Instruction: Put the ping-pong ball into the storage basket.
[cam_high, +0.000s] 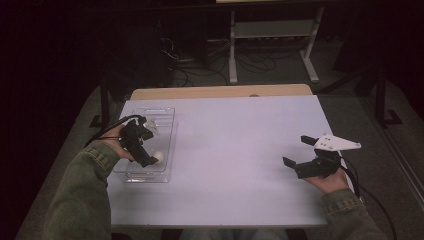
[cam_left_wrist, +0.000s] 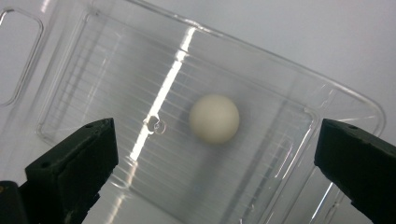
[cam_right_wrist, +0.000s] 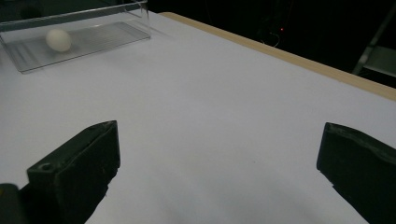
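Left gripper, jaws wide, over ball in tray, at 9 o'clock | right gripper, jaws wide, empty, 3 o'clock | tray walls faint; left gripper half-hides ball from above

Cream-white ball, clear ribbed tray

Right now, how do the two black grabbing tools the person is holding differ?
The left gripper hangs over the clear plastic tray, pointing down at the white ball in it; the right gripper sits apart above the bare white table, far from the tray. The right gripper carries a grey three-cornered plate on top; I cannot make out one on the left gripper. Both have black fingers spread wide and hold nothing.
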